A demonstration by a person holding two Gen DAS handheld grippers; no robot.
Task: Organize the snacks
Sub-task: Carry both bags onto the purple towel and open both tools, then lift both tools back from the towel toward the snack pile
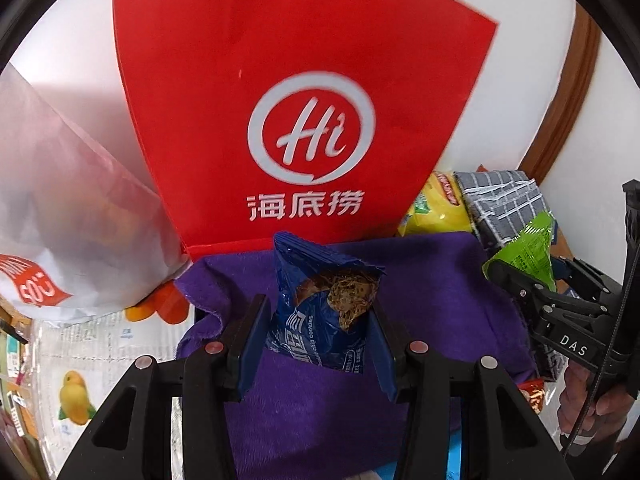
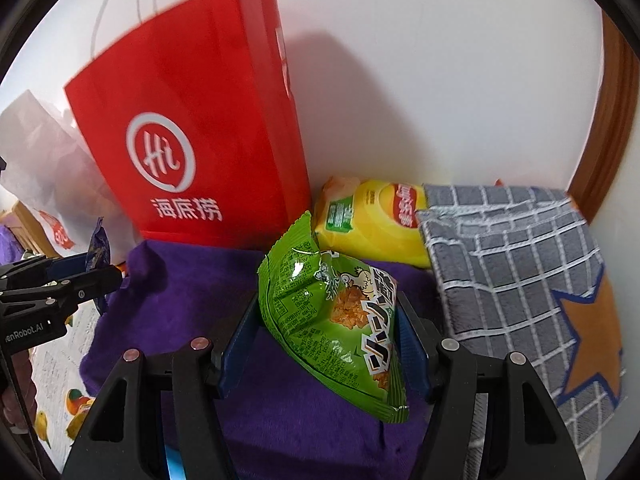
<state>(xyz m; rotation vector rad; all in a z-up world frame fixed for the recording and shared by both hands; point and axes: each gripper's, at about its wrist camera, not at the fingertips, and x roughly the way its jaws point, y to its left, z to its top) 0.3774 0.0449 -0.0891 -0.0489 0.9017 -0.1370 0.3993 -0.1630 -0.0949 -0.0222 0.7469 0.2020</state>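
Observation:
My left gripper (image 1: pixel 316 332) is shut on a blue chocolate chip cookie packet (image 1: pixel 320 304) and holds it above the purple cloth (image 1: pixel 432 280), in front of the red paper bag (image 1: pixel 296 92). My right gripper (image 2: pixel 328 340) is shut on a green snack packet (image 2: pixel 332 320) above the same purple cloth (image 2: pixel 188 280). The red paper bag (image 2: pixel 192 132) stands upright at the back by the wall. The right gripper with the green packet (image 1: pixel 528 248) shows at the right of the left wrist view. The left gripper (image 2: pixel 92 276) with the blue packet (image 2: pixel 98 248) shows at the left of the right wrist view.
A yellow chips bag (image 2: pixel 376 220) lies behind the cloth, right of the red bag. A grey checked towel with an orange star (image 2: pixel 520 272) lies at the right. A white plastic bag (image 1: pixel 68 216) stands left of the red bag. A fruit-print table cover (image 1: pixel 80 368) shows at the left.

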